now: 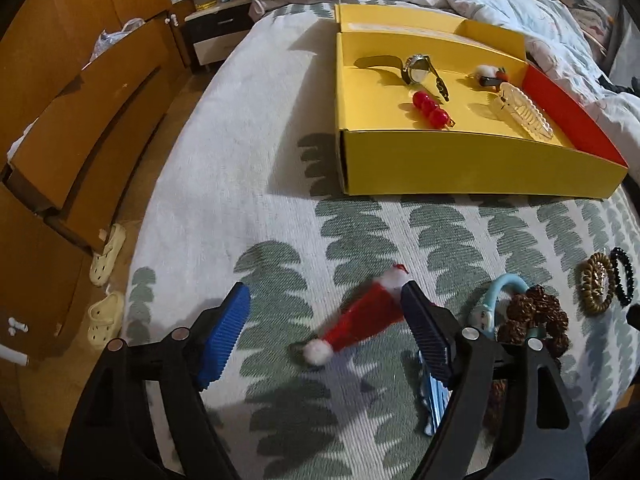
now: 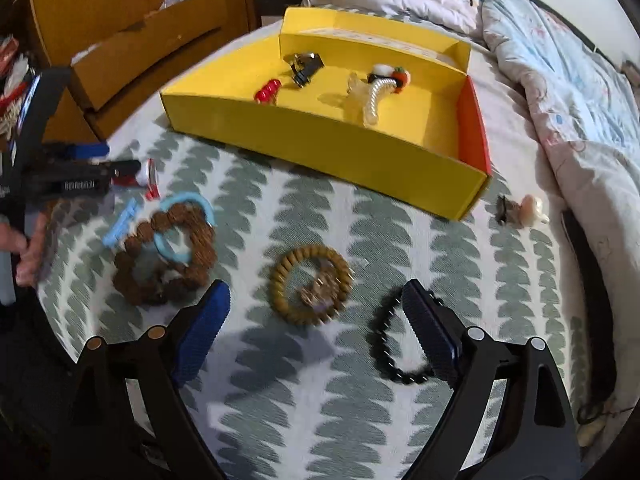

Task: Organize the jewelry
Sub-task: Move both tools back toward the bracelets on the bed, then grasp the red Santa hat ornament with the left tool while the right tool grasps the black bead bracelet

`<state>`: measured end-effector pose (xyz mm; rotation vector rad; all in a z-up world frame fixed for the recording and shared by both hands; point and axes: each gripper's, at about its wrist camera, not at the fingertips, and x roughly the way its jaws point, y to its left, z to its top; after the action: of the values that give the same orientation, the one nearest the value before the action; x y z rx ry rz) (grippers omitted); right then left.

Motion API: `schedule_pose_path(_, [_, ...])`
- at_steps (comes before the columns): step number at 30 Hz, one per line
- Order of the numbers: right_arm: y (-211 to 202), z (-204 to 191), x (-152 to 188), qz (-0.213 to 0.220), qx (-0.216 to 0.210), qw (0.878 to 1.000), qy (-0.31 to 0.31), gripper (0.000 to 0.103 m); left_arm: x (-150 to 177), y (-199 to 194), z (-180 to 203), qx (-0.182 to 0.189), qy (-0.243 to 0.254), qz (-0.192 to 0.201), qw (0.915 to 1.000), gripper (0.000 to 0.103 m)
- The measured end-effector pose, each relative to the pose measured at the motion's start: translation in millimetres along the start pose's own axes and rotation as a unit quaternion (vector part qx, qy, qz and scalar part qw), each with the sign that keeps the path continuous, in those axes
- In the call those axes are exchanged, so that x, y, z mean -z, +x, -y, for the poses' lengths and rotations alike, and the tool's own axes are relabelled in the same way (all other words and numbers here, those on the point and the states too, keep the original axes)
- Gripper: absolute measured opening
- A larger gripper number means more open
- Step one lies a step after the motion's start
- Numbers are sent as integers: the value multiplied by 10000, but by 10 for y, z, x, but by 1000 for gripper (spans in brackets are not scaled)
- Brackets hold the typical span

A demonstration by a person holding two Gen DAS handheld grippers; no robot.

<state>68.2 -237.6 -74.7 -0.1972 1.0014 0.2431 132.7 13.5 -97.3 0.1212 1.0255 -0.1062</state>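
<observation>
A red Santa-hat clip lies on the bedspread between the fingers of my open left gripper, close to the right finger. My open right gripper hangs over a tan bead bracelet. A black bead bracelet lies partly under its right finger. A brown bead bracelet, a light blue ring and a blue clip lie further left. The yellow box holds a watch, a red bead clip and a clear hair claw.
A small pale clip lies right of the box. A crumpled duvet covers the far and right side of the bed. Wooden drawers and pale slippers stand past the bed's left edge. A hand holds the left gripper.
</observation>
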Motion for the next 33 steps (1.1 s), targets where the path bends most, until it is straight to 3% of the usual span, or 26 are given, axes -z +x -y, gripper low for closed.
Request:
schedule_pose_path(2, [21, 107, 68, -89, 207, 9997, 42, 88, -13, 32, 1, -95, 16, 70, 9999, 80])
schedule_pose_path(8, [60, 524, 198, -116, 52, 9970, 770, 89, -62, 59, 39, -136, 85, 169, 9997, 80])
schedule_pose_path(17, [394, 519, 238, -570, 425, 9955, 633, 88, -38, 33, 135, -225, 269, 301, 9989, 80])
schedule_pose_path(27, [437, 665, 293, -460, 127, 9942, 960, 87, -38, 30, 218, -270, 418, 518, 9974, 80])
schedule_pose_path(33, [428, 644, 317, -477, 85, 9947, 905, 88, 4, -37, 261, -118, 530, 625, 9966, 80])
